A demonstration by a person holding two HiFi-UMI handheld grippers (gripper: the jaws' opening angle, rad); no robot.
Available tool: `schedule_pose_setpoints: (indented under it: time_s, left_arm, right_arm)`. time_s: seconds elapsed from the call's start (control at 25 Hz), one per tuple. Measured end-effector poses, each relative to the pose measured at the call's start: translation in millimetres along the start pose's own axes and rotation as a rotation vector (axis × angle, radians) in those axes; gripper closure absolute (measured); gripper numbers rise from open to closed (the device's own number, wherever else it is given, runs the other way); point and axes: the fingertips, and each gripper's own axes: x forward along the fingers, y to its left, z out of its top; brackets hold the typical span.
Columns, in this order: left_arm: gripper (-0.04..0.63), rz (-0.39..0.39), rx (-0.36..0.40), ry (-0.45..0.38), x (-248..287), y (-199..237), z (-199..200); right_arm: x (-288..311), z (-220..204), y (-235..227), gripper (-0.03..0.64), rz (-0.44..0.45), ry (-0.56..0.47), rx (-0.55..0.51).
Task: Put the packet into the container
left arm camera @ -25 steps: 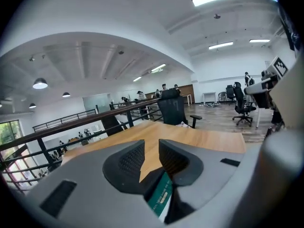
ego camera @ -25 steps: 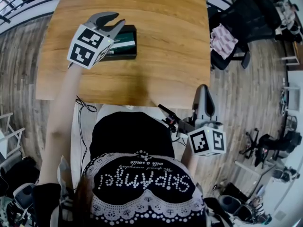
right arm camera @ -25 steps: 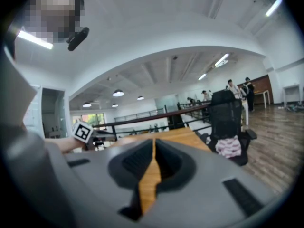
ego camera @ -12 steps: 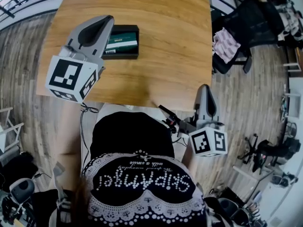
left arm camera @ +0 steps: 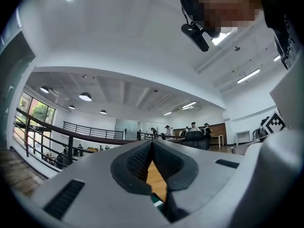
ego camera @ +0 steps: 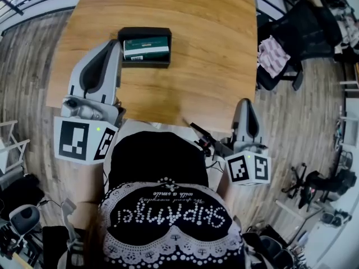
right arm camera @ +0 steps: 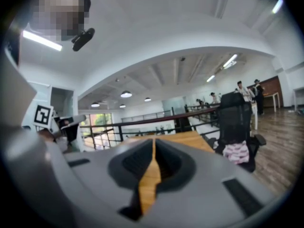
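A green and white packet point(ego camera: 146, 49) lies inside a shallow black container point(ego camera: 145, 33) on the wooden table point(ego camera: 202, 49), toward its left half. My left gripper point(ego camera: 115, 42) is shut and empty, pulled back toward the table's near left edge, its tips just left of the container. In the left gripper view the jaws point(left arm camera: 152, 144) meet at the tips, with a sliver of the packet point(left arm camera: 156, 202) showing low between them. My right gripper point(ego camera: 243, 101) is shut and empty by the table's near right edge. In its own view point(right arm camera: 154, 141) only table wood shows between the jaws.
A black office chair point(ego camera: 297, 32) with a pink cloth point(ego camera: 272, 55) stands right of the table. Wooden floor surrounds the table, with cables point(ego camera: 205, 142) near the person's body and equipment at lower left and right. People stand at desks far off in both gripper views.
My left gripper has drawn back from over the container toward the table's near edge and its jaws have shut empty. The packet stays in the container. The right gripper has hardly moved.
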Motion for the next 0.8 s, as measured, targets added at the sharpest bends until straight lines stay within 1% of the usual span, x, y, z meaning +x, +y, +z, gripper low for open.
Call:
schedule_pose_setpoints:
  time_s: [0.08, 0.28, 0.4, 0.68, 0.8]
  left_arm:
    - [0.565, 0.024, -0.011, 0.002, -11, 0, -2]
    - [0.565, 0.053, 0.013, 0.017, -30, -1, -8]
    - [0.565, 0.063, 0.010, 0.038, -38, -1, -15]
    - [0.565, 0.041, -0.072, 0.127, -56, -10, -46]
    - [0.565, 0.027, -0.063, 0.162, -62, -16, -61]
  right_arm:
    - [-1, 0, 2, 0.577, 0.004, 0.000, -0.001]
    - [-4, 1, 7, 0.577, 0.014, -0.002, -0.016]
    - [-6, 1, 9, 0.577, 0.015, -0.001, -0.031]
    - [-14, -3, 10, 0.577, 0.000, 0.007, -0.034]
    - [-16, -7, 8, 0.577, -0.009, 0.015, -0.030]
